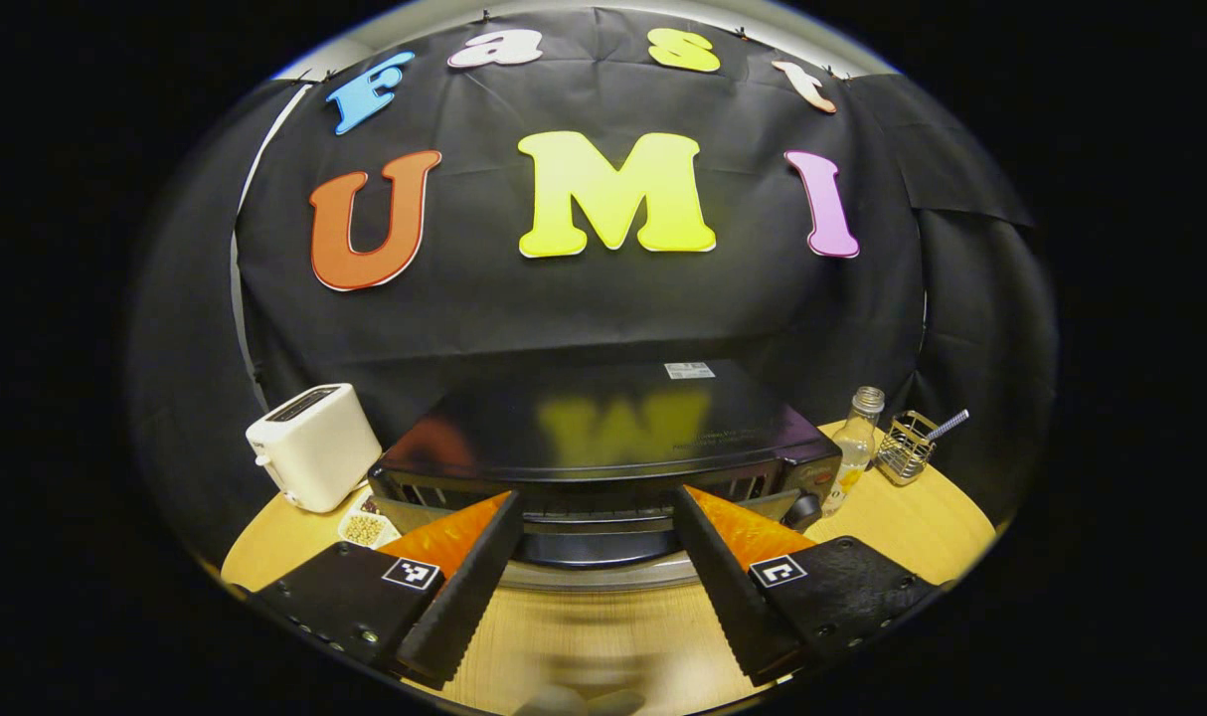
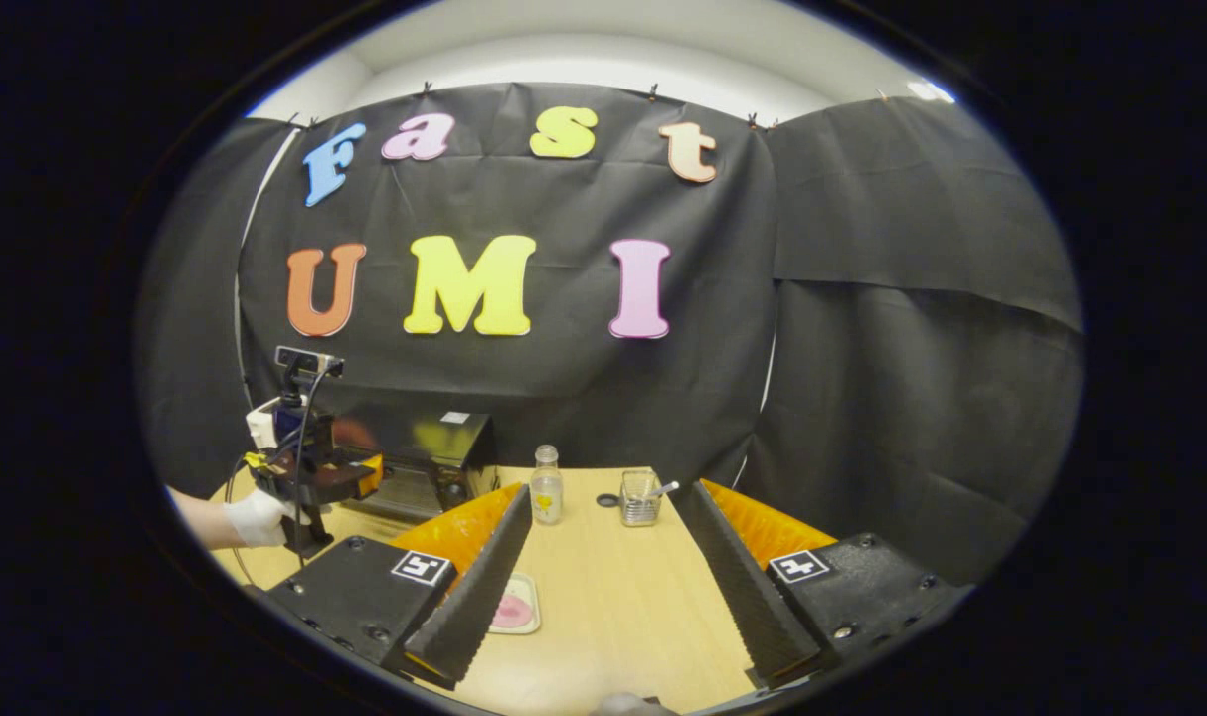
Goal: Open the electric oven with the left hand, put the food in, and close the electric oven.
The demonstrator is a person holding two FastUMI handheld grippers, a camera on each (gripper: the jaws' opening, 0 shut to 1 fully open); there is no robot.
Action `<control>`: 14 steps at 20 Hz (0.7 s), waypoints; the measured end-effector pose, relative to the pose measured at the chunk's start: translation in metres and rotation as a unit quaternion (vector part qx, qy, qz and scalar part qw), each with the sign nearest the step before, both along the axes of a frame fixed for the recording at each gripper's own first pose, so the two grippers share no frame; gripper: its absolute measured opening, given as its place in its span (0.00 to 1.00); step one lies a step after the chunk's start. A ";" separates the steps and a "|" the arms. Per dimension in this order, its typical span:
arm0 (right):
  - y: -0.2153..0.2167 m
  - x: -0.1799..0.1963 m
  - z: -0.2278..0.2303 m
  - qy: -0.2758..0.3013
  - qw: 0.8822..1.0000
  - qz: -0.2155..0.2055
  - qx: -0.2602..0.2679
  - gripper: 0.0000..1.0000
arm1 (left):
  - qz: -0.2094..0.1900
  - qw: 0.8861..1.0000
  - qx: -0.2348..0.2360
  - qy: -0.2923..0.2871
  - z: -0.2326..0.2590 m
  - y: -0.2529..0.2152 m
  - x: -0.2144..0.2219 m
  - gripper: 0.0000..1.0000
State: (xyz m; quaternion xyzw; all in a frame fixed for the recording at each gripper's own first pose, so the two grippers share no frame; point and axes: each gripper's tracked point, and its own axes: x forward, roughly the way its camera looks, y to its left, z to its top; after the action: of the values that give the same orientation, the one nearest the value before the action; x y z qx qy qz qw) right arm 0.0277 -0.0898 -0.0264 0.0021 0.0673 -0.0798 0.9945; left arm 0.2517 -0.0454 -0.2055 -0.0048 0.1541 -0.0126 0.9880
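In the left gripper view, the left gripper (image 1: 596, 517) hangs in front of the oven (image 1: 603, 443) with its fingers (image 1: 464, 587) wide apart and nothing between them. The oven is black and sits on the wooden table (image 1: 603, 626), straight ahead and close; its door handle (image 1: 589, 542) lies across the gap between the fingertips, but I cannot tell whether either finger touches it. A knob (image 1: 802, 509) shows at the oven's right front. Left of the oven stands a white toaster (image 1: 313, 446), and just in front of that a small dish (image 1: 365, 527) holding pale bits of food. Right of the oven a clear bottle (image 1: 855, 443) stands upright, and beside it a wire holder (image 1: 907, 446) with a utensil sticking out.

In the right gripper view, the right gripper (image 2: 599, 497) is held low over the table (image 2: 613, 607), fingers (image 2: 474, 587) wide apart and empty. A tray (image 2: 517, 605) with pink food lies on the table beside the left finger, partly hidden by it. Farther off stand the bottle (image 2: 546, 485) and the wire holder (image 2: 641, 497), with a small dark lid (image 2: 607, 500) between them. The oven (image 2: 420, 452) sits at the far left of the table. In front of it a gloved hand (image 2: 258, 517) holds the left gripper (image 2: 365, 475), which points at the oven front; from here I cannot tell how its fingers stand.
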 end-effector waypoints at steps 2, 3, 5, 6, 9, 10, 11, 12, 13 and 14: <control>0.004 -0.006 -0.001 0.000 1.000 0.001 0.005 0.97 | -0.002 1.000 -0.004 0.008 -0.007 0.000 -0.014 0.97; 0.006 -0.009 -0.002 0.001 1.000 0.002 0.007 0.98 | -0.005 1.000 -0.005 0.008 -0.009 -0.001 -0.021 0.97; 0.009 -0.017 -0.005 0.003 1.000 0.001 0.007 0.97 | -0.010 1.000 -0.004 0.014 -0.018 -0.001 -0.037 0.97; 0.010 -0.020 -0.007 0.005 1.000 0.001 0.006 0.97 | -0.012 1.000 -0.001 0.018 -0.023 -0.002 -0.045 0.97; 0.012 -0.030 -0.009 0.007 1.000 0.000 0.008 0.97 | -0.011 0.999 -0.004 0.033 -0.040 -0.002 -0.066 0.97; 0.013 -0.032 -0.012 0.009 1.000 -0.001 0.009 0.97 | -0.011 0.999 -0.005 0.039 -0.046 -0.002 -0.072 0.97; 0.014 -0.035 -0.013 0.011 1.000 0.000 0.010 0.97 | -0.012 0.999 -0.003 0.045 -0.051 -0.003 -0.077 0.97; 0.015 -0.037 -0.015 0.012 1.000 -0.001 0.010 0.97 | -0.013 0.999 -0.001 0.049 -0.056 -0.003 -0.083 0.97; 0.016 -0.039 -0.016 0.013 1.000 -0.002 0.011 0.97 | -0.014 0.998 0.000 0.055 -0.062 -0.003 -0.087 0.97; 0.017 -0.041 -0.018 0.014 1.000 -0.002 0.012 0.98 | -0.014 0.998 0.000 0.061 -0.068 -0.004 -0.092 0.97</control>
State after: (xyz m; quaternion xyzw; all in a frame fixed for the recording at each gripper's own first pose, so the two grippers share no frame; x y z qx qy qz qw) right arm -0.0129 -0.0733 -0.0446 0.0128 0.0817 -0.0809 0.9933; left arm 0.1600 -0.0491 -0.2737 -0.0033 0.2139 -0.0264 0.9765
